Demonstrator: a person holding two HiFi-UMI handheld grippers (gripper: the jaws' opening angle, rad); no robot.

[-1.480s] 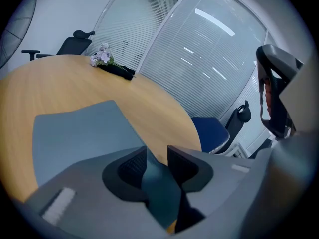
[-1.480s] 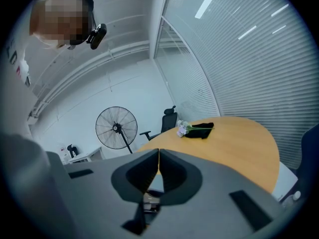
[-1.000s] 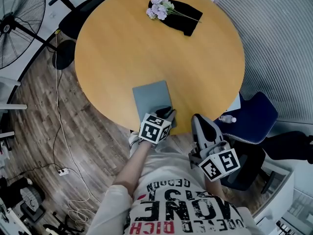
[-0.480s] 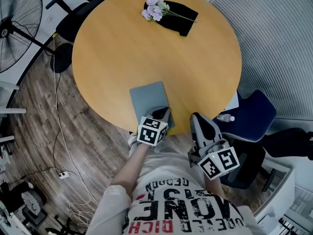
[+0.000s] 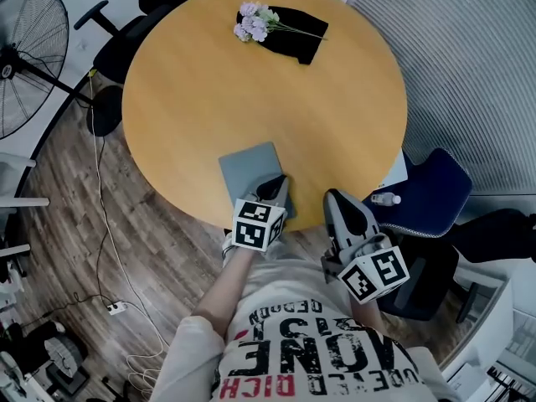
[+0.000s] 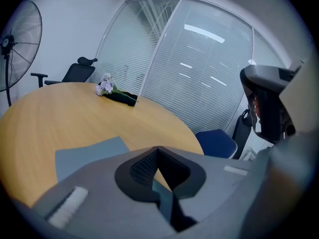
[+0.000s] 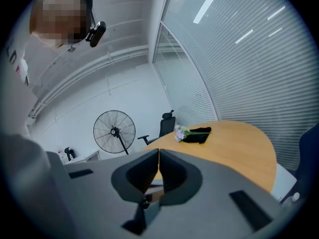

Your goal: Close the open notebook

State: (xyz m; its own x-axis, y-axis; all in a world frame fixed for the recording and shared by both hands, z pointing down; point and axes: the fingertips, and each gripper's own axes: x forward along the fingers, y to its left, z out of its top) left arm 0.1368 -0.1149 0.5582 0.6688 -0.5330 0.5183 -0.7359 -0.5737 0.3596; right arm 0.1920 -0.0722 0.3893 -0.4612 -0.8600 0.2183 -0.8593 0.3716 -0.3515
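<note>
A grey-blue notebook (image 5: 247, 170) lies flat and closed on the round wooden table (image 5: 335, 99), near its front edge. In the left gripper view the notebook (image 6: 84, 156) shows as a plain cover just beyond the jaws. My left gripper (image 5: 276, 181) hovers over the notebook's near right corner, its jaws shut with nothing between them (image 6: 158, 148). My right gripper (image 5: 337, 199) hangs off the table's near edge to the right, also shut and empty (image 7: 158, 151).
At the far side of the table lie purple flowers (image 5: 251, 19) on a black cloth (image 5: 295, 28). A blue chair (image 5: 427, 195) with a bottle (image 5: 385, 198) stands right of the table. A fan (image 5: 25, 53) and a black office chair (image 5: 117, 36) stand on the left.
My left gripper's jaws have closed and the gripper has lifted a little off the notebook's near edge. The right gripper has stayed where it was.
</note>
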